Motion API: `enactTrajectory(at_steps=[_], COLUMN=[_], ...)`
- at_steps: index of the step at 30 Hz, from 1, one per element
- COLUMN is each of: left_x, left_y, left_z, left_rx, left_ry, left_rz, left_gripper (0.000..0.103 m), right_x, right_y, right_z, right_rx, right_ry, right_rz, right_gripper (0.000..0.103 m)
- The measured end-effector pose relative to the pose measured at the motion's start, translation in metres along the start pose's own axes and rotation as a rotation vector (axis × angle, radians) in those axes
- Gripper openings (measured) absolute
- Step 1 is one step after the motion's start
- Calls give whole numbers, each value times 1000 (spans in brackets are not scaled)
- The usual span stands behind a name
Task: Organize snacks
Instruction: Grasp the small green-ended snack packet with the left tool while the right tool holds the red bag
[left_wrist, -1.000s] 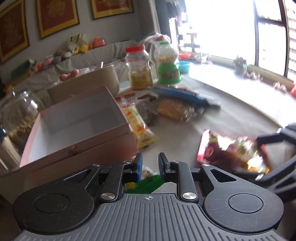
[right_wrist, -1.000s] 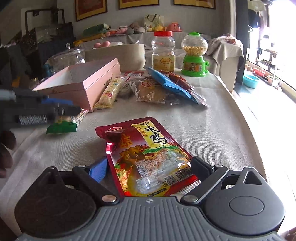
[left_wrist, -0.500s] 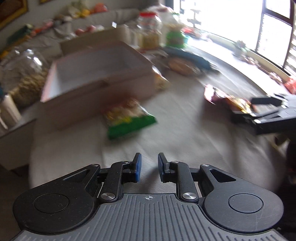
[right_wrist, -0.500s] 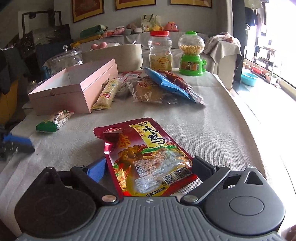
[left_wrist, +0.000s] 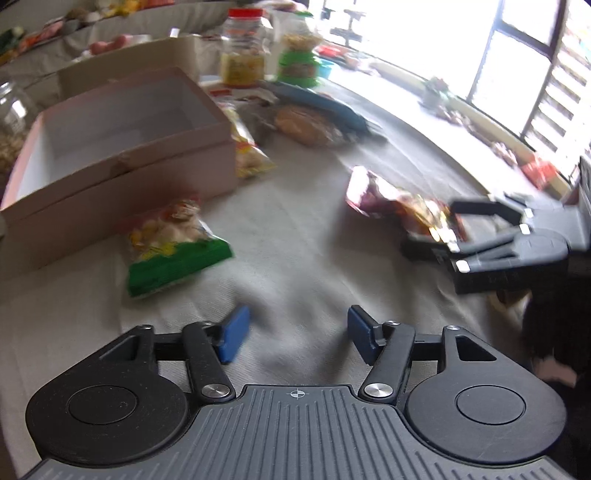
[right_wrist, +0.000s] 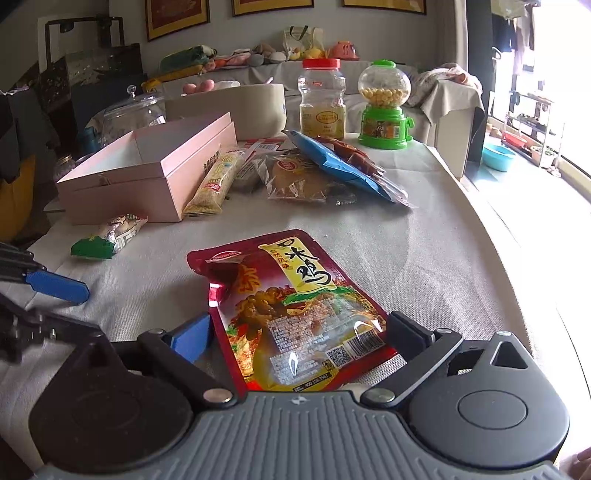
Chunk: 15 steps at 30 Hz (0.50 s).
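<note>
A red snack pouch (right_wrist: 295, 310) with yellow lettering is seen lying flat on the grey cloth of the table (right_wrist: 424, 236), its near end placed between the spread fingers of the right gripper (right_wrist: 297, 334). The fingers stand on either side of the pouch edges; whether they press on it cannot be told, though the jaws are set wide. In the left wrist view the same pouch (left_wrist: 399, 206) is seen to the right, with the right gripper (left_wrist: 432, 232) at its far end.

The left gripper (left_wrist: 293, 334) is held open above bare cloth, nothing being caught between its blue pads (left_wrist: 234, 334). Ahead and to its left a green-bottomed snack bag (left_wrist: 173, 247) lies on the cloth, just in front of the open pink box (left_wrist: 122, 147). In the right wrist view this bag (right_wrist: 110, 236) is shown near the box's front corner (right_wrist: 147, 177).

Against the right side of the box a long yellow snack packet (right_wrist: 214, 181) is laid. Beyond it a clear bread packet (right_wrist: 299, 177) and a blue packet (right_wrist: 336, 166) are piled together. Further back a red-lidded jar (right_wrist: 323, 99) and a green candy dispenser (right_wrist: 384, 107) stand side by side.
</note>
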<state>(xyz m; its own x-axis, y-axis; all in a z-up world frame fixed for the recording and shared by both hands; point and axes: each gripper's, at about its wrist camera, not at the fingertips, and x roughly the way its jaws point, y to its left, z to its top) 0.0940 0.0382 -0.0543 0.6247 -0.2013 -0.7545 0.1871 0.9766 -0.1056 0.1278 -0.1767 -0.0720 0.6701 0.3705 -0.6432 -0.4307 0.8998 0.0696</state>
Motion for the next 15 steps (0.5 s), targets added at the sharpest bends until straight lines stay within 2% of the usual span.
enactTrajectory(at_steps=[4,6,8,10,12,15], left_x=[-13,-11,-1,12,18,26], left_y=[20,34,43,49,53,55], left_z=[8,13,17,19,21,25], left_rx=[-106,-180,-211,-218,-245,-261], left_ry=[-161,-194,-183,-151,-156,-123], left_rz=[206,237,260,257,208,122], left_gripper=[61,61,61,64,65,66], right_x=[1,1,3,4,5,6], right_y=[2,2,4,7,7,6], right_z=[0,0,1,1,3,5], right_rx=[-11,-14,-26,-41,-42,-43], right_ry=[5,8,16,29,37,52], right_rz=[-5,-6,-12,-26,-28,-25], right_gripper=[100,101,103,103,103,103])
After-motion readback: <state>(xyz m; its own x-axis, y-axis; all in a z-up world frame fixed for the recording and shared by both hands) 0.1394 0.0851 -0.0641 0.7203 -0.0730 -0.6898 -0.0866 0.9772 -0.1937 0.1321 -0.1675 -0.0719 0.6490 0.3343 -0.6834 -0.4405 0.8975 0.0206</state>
